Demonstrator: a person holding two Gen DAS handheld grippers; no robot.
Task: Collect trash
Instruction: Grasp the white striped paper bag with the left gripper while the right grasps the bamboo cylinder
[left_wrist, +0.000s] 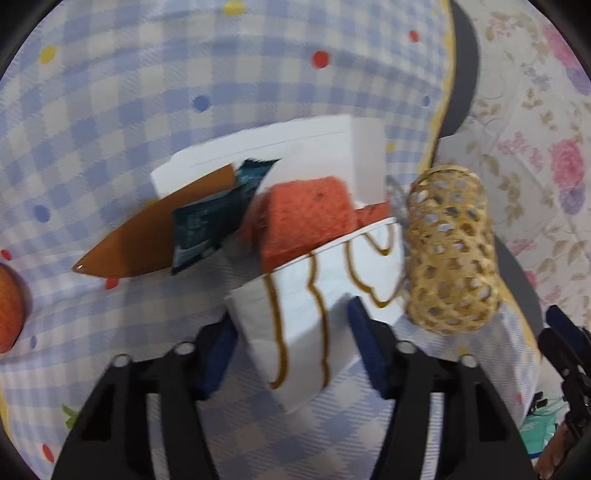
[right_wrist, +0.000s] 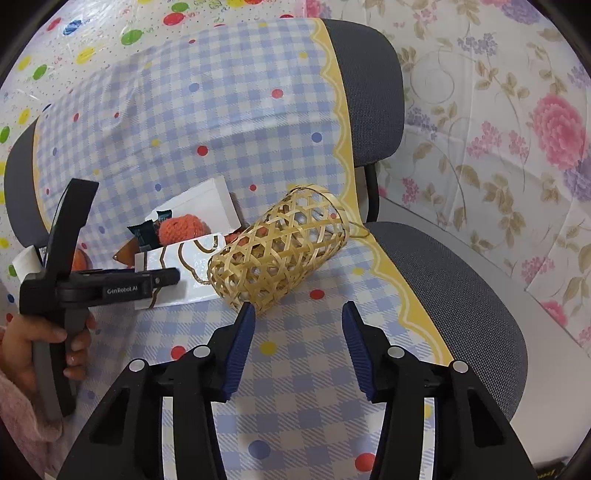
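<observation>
A white paper bag (left_wrist: 295, 317) with brown wavy lines lies on the checked cloth, and my left gripper (left_wrist: 291, 328) is shut on its near end, one blue pad against each side. Behind it an orange spongy lump (left_wrist: 303, 218) sits in an open white box (left_wrist: 325, 147). A dark wrapper (left_wrist: 210, 221) and a brown leaf-shaped piece (left_wrist: 136, 251) lie to its left. A woven bamboo basket (right_wrist: 277, 251) lies on its side. My right gripper (right_wrist: 295, 314) is open just in front of the basket, with nothing between its fingers. My left gripper (right_wrist: 166, 277) shows from the side over the bag (right_wrist: 192, 280).
The blue checked cloth (right_wrist: 207, 110) covers a grey chair seat (right_wrist: 461, 295) and backrest (right_wrist: 369, 74). A reddish apple (left_wrist: 7, 306) lies at the far left. Floral fabric (right_wrist: 498, 129) hangs to the right. A person's hand (right_wrist: 33, 343) holds the left gripper's handle.
</observation>
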